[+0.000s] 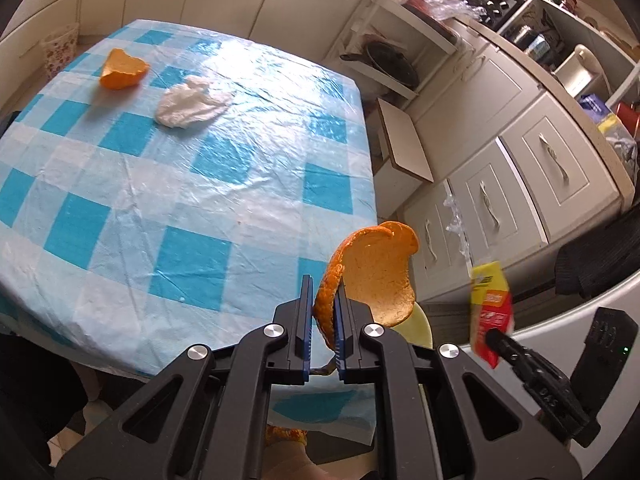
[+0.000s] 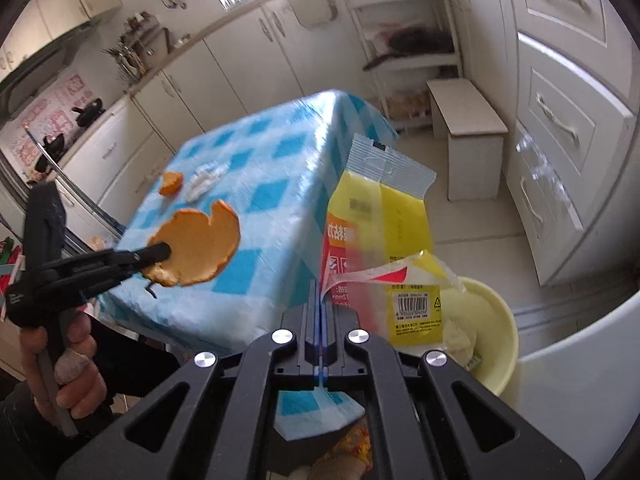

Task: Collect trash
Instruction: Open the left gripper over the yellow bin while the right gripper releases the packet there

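Orange peel [image 1: 372, 276] sat clamped in our left gripper [image 1: 323, 320], off the table [image 1: 120, 184] edge; our right gripper [image 2: 321, 312] was clenched on a yellow-red wrapper [image 2: 384, 220] just above the pale yellow bowl [image 2: 500, 320]; second peel piece [image 1: 122, 70] and white tissue [image 1: 192, 100] lay on the checked cloth, near each other.

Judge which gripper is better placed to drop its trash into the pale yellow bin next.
Right, probably. The right gripper holds the yellow wrapper right beside the bin; the left gripper holds its orange peel over the table.
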The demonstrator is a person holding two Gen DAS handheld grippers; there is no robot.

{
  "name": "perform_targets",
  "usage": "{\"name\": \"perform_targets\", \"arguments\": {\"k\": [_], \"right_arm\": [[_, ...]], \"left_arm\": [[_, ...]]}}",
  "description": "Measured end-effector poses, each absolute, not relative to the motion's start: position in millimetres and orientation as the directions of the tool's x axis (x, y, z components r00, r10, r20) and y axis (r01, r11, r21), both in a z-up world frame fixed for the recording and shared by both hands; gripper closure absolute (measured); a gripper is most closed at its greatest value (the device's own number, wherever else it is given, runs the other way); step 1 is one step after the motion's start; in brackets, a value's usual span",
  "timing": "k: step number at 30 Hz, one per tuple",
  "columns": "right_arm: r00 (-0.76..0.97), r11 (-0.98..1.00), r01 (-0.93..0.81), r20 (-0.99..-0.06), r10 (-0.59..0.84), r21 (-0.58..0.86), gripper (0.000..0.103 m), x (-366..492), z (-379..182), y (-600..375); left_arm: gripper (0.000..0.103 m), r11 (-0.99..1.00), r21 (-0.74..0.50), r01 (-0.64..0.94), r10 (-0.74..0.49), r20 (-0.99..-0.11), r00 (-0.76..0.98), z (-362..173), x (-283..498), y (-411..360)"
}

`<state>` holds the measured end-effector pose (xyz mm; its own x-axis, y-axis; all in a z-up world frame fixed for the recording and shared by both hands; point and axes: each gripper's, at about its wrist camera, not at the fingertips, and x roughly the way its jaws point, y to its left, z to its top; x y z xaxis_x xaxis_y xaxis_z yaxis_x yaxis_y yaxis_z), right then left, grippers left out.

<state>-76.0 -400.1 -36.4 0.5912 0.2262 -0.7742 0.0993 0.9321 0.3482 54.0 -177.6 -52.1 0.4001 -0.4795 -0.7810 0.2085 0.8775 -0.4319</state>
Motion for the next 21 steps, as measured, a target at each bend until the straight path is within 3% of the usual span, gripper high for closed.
{"name": "perform_targets", "arguments": {"k": [4, 5, 6, 7, 8, 12, 16, 20, 21], "right_arm": [[0.378, 0.934, 0.201, -0.903, 0.205, 0.296, 0.102, -55, -101, -413], [0.313, 0.931, 0.235, -0.929, 0.199, 0.279, 0.096, -51, -119, -420], [0.262, 0.929, 0.271, -0.948, 0.179, 0.251, 0.085, -49, -131, -427], [0.234, 0.924, 0.314, -0.961, 0.146, 0.217, 0.054, -49, -139, -436], [0.24, 0.912, 0.359, -0.964, 0.114, 0.197, 0.043, -51, -138, -446], [0.361, 0.853, 0.474, -0.932, 0.038, 0.218, 0.042, -66, -104, -477], [0.533, 0.84, 0.488, -0.843, -0.071, 0.238, 0.038, -78, -48, -482], [0.686, 0.856, 0.419, -0.724, -0.08, 0.302, 0.03, -86, -6, -478], [0.702, 0.857, 0.408, -0.708, -0.074, 0.315, 0.03, -86, -3, -480]], "left_arm": [[0.094, 0.873, -0.414, 0.257, -0.483, -0.805, 0.344, -71, 46, -226], [0.094, 0.872, -0.406, 0.272, -0.482, -0.809, 0.337, -73, 44, -238], [0.094, 0.871, -0.393, 0.295, -0.479, -0.814, 0.33, -76, 41, -254], [0.094, 0.87, -0.375, 0.319, -0.472, -0.819, 0.327, -78, 36, -268], [0.094, 0.87, -0.358, 0.339, -0.466, -0.822, 0.326, -80, 32, -278], [0.094, 0.867, -0.311, 0.39, -0.441, -0.844, 0.306, -100, 17, -315], [0.094, 0.875, -0.27, 0.402, -0.391, -0.883, 0.26, -135, 18, -354], [0.088, 0.848, -0.222, 0.481, -0.342, -0.923, 0.177, -156, 16, -402], [0.082, 0.842, -0.237, 0.484, -0.361, -0.915, 0.18, -150, 13, -402]]}}
